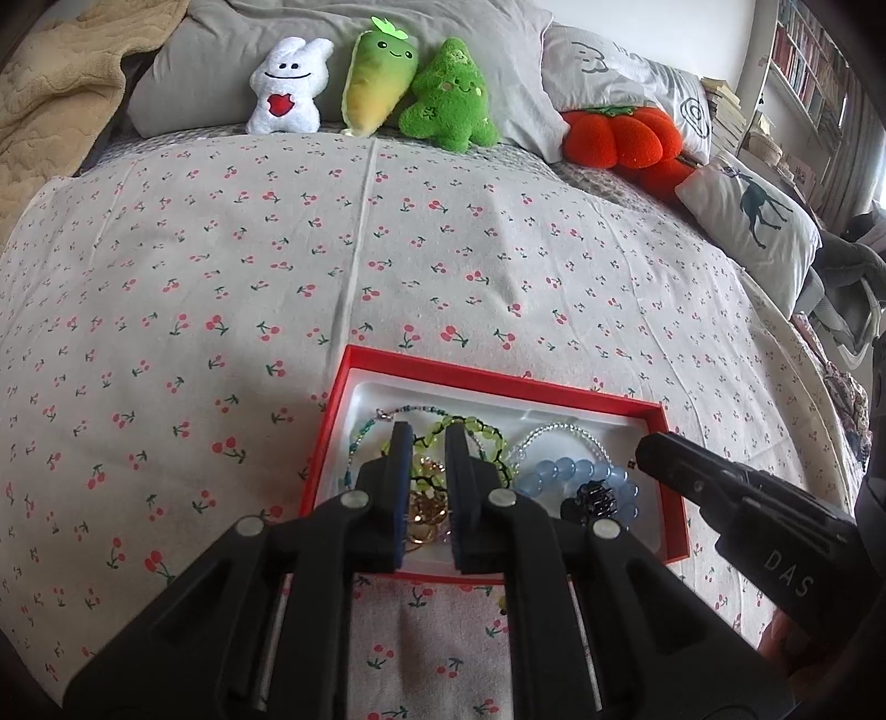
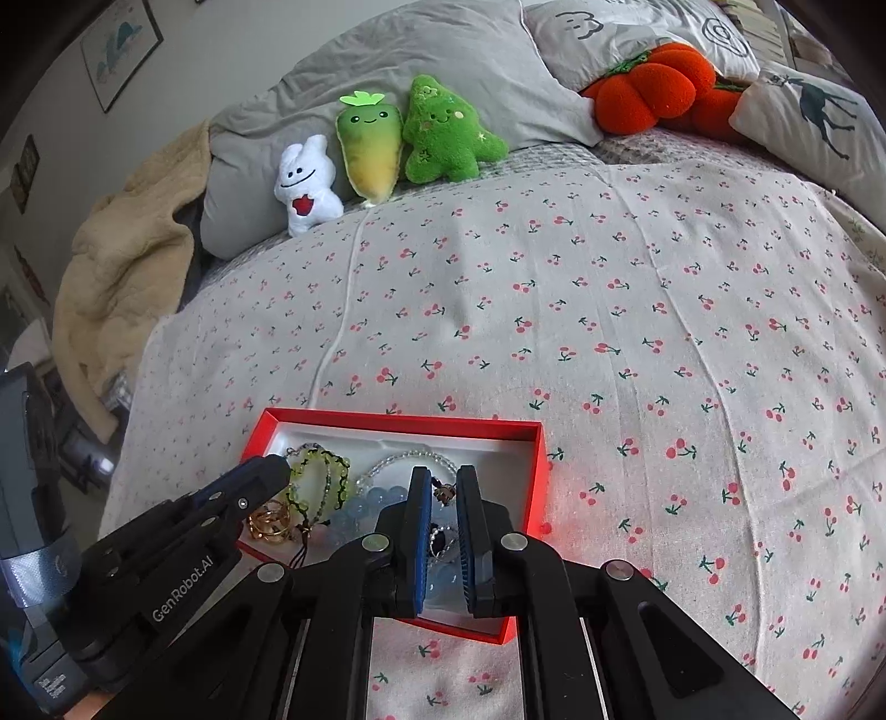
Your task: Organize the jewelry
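Observation:
A red box [image 1: 498, 382] with a white liner lies on the cherry-print bedsheet [image 1: 221, 277]. It holds a teal bead string [image 1: 360, 429], a yellow-green bead bracelet [image 1: 487, 437], a clear bead bracelet [image 1: 554, 429], a pale blue bead bracelet [image 1: 565, 471], gold pieces [image 1: 426, 509] and a black hair claw [image 1: 592, 495]. My left gripper [image 1: 427, 437] hovers over the box's left half above the gold pieces, its jaws narrowly apart with nothing pinched. My right gripper [image 2: 444, 482] hangs over the right half of the box [image 2: 398, 418], shut, above the blue beads [image 2: 365, 504].
Plush toys line the far side: a white bunny [image 1: 288, 88], a yellow-green carrot [image 1: 376, 77], a green tree [image 1: 448, 99] and an orange pumpkin [image 1: 620, 135]. Grey pillows [image 1: 332, 33], a deer cushion [image 1: 758, 221] and a beige blanket [image 1: 50, 94] border the bed.

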